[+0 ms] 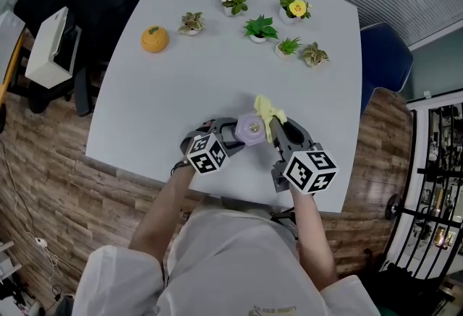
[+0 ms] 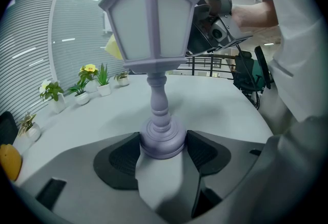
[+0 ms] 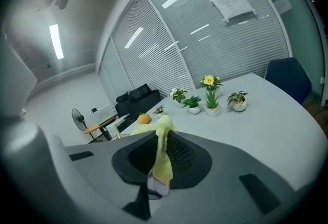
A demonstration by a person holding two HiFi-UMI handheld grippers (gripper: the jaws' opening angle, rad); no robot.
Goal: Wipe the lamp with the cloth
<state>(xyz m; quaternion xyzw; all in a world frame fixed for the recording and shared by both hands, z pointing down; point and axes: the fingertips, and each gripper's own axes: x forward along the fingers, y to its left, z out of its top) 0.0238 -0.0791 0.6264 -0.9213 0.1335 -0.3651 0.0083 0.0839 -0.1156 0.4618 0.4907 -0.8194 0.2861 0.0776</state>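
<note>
Firmly, the left gripper clamps the lamp by its base, upright on the table; the right gripper pinches the yellow cloth just beside its lantern top

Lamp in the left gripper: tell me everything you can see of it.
The lamp is a pale lilac lantern, plastic by its look: a peaked roof over whitish panes, a turned stem, a round base. It stands upright near the front edge of the table. The left gripper is shut on its base, and the yellow cloth in the right gripper lies at its head.
</note>
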